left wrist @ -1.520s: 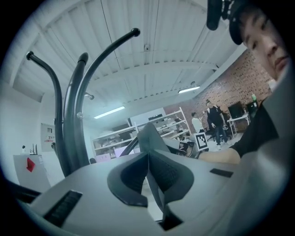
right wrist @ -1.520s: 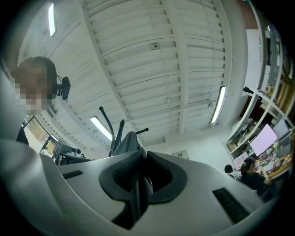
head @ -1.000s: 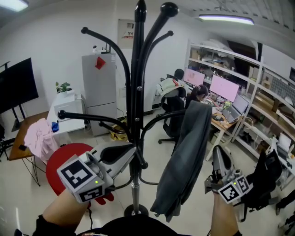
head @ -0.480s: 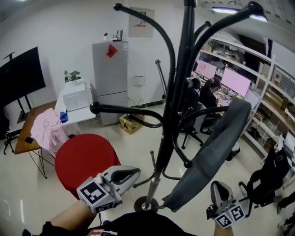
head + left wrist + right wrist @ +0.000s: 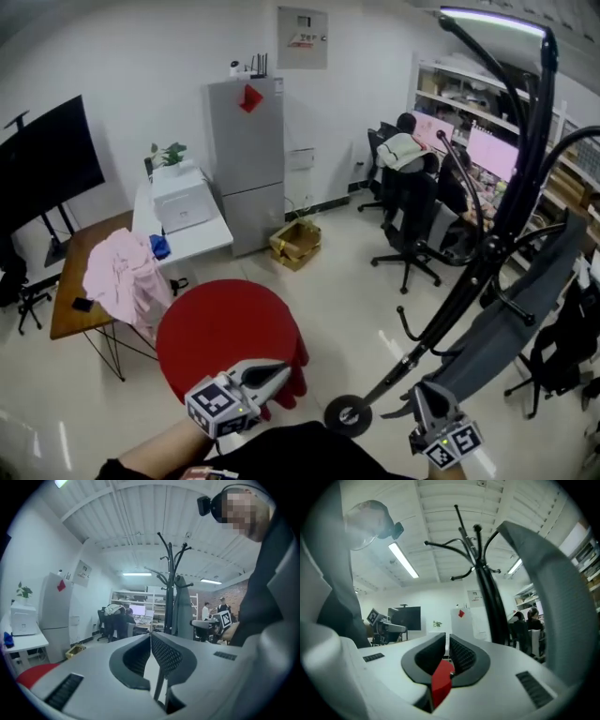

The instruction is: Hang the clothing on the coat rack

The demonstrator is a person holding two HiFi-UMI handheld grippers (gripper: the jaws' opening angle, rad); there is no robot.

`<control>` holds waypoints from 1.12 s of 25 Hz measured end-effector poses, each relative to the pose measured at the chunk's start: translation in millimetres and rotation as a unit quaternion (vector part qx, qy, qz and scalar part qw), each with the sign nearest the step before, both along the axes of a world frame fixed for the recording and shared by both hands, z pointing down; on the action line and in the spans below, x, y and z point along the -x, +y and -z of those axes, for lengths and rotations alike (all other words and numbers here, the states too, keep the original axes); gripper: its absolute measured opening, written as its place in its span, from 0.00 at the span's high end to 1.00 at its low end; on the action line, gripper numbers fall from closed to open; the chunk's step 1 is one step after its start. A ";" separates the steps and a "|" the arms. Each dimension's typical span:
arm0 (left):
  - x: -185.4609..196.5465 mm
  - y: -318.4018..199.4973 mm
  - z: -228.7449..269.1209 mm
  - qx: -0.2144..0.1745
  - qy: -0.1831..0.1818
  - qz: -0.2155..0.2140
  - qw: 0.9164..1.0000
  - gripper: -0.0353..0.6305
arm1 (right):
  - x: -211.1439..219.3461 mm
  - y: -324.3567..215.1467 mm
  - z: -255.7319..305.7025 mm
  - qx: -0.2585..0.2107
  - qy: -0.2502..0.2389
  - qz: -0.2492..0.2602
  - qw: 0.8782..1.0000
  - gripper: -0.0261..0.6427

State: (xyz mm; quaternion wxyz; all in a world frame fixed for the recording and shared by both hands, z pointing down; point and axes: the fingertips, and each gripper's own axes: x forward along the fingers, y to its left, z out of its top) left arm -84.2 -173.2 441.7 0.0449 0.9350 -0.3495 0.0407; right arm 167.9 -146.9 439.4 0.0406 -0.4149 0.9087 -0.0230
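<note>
The black coat rack (image 5: pixel 487 253) stands at the right of the head view. A grey garment (image 5: pixel 511 323) hangs from one of its lower arms. Both show in the left gripper view too, the rack (image 5: pixel 169 597) and the garment (image 5: pixel 183 606) far off. My left gripper (image 5: pixel 281 372) is low at the bottom, over the red round table (image 5: pixel 230 328), jaws shut and empty. My right gripper (image 5: pixel 419 394) sits just below the garment's hem, apart from it. Its jaws (image 5: pixel 446 637) stand a thin slit apart, with nothing between them. The garment (image 5: pixel 562 597) sweeps past at the right.
A pink garment (image 5: pixel 122 277) lies on a wooden table (image 5: pixel 70 309) at the left. A white table with a printer (image 5: pixel 183 202), a fridge (image 5: pixel 246 159) and a cardboard box (image 5: pixel 295 242) stand behind. People sit at desks (image 5: pixel 412 155) at the back right. The rack's base (image 5: pixel 345 414) is close by.
The head view has swung left, so the rack slid from the centre to the right edge. Both grippers dropped lower in view. The grey garment stays on the rack.
</note>
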 end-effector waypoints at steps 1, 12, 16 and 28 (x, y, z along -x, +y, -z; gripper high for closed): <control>19.0 1.0 -7.1 0.003 -0.005 0.006 1.000 0.95 | 27.4 -1.1 -0.6 0.002 0.003 0.014 1.000 0.91; 175.1 -3.7 -65.6 0.056 0.019 0.166 0.984 0.95 | 248.1 -66.8 -46.4 0.020 0.051 0.193 0.980 0.91; 213.5 2.8 -80.4 0.082 0.034 0.231 0.969 0.95 | 302.4 -85.3 -78.8 0.053 0.076 0.251 0.964 0.91; 320.5 17.7 -130.4 0.121 0.037 0.213 0.969 0.95 | 451.8 -76.6 -138.1 0.146 0.069 0.259 0.952 0.96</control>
